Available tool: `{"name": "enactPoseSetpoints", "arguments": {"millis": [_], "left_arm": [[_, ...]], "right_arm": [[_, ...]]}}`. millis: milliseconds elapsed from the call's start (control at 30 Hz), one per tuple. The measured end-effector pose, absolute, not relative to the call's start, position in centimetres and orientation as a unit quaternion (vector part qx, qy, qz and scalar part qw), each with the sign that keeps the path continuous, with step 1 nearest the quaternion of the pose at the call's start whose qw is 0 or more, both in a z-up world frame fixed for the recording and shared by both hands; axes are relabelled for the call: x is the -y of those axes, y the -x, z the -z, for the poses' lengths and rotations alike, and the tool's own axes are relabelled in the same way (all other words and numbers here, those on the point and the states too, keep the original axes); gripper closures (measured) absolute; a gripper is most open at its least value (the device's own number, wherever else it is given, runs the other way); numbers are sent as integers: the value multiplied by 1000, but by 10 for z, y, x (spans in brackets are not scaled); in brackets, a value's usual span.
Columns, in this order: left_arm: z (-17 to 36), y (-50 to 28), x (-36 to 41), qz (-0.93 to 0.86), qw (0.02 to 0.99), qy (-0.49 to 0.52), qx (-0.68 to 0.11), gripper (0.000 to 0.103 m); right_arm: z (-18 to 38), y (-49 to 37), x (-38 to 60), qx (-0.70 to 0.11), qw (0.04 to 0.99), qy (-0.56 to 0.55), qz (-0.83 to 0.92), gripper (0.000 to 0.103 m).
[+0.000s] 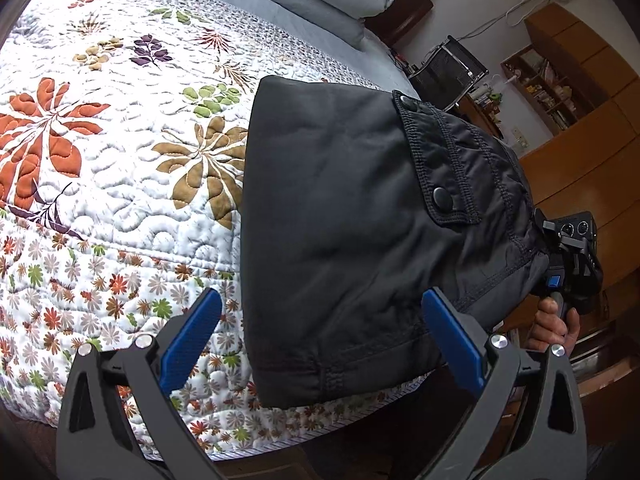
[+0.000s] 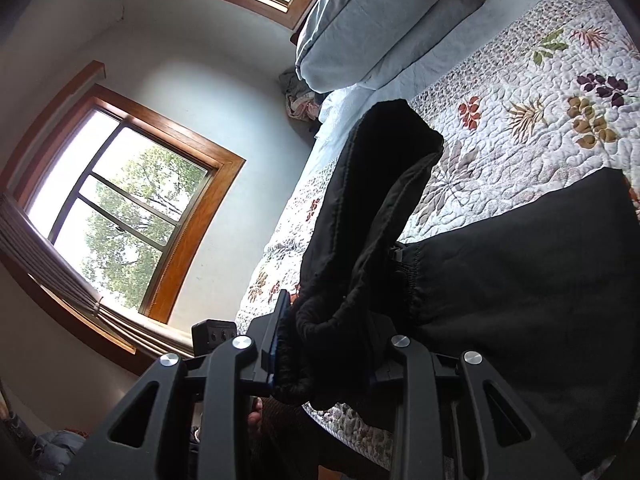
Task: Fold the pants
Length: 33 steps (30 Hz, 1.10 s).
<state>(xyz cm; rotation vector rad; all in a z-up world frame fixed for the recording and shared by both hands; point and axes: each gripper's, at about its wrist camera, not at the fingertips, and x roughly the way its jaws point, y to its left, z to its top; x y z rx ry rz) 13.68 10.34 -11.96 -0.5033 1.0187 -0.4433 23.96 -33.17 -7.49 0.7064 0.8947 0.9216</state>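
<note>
Black pants [image 1: 340, 220] hang over bed [image 1: 100, 200] near edge. Right claw [image 2: 324, 356] clamped on bunched waistband, keeping fabric off quilt for fold. Left claw [image 1: 320, 344] apart, empty, beside hem.

Two handheld grippers, built alike. Left gripper [image 1: 322, 344]: matte black angular arms with triangular cut-outs, round silver screw heads at the pivots, and flat bright-blue textured pads [image 1: 192, 344] on the fingers. Right gripper [image 2: 324, 344]: same black frame and silver screws, blue pad edge barely visible. Seen from the left wrist: black camera block, blue button, black grip wrapped by a bare hand [image 1: 554, 326].
</note>
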Motion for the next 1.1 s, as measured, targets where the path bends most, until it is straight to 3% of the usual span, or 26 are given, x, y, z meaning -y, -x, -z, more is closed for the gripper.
{"name": "enactPoseSetpoints", "arguments": {"millis": [333,1100], "left_arm": [[115,-147,-68,220,819,204,-489,3],[106,-154,-40,184,846,132,-483,3]], "right_arm": [[68,-237,386,-395,767,-327,-386,73],[119,-235,434,-423,763,-356,-336,73]]}}
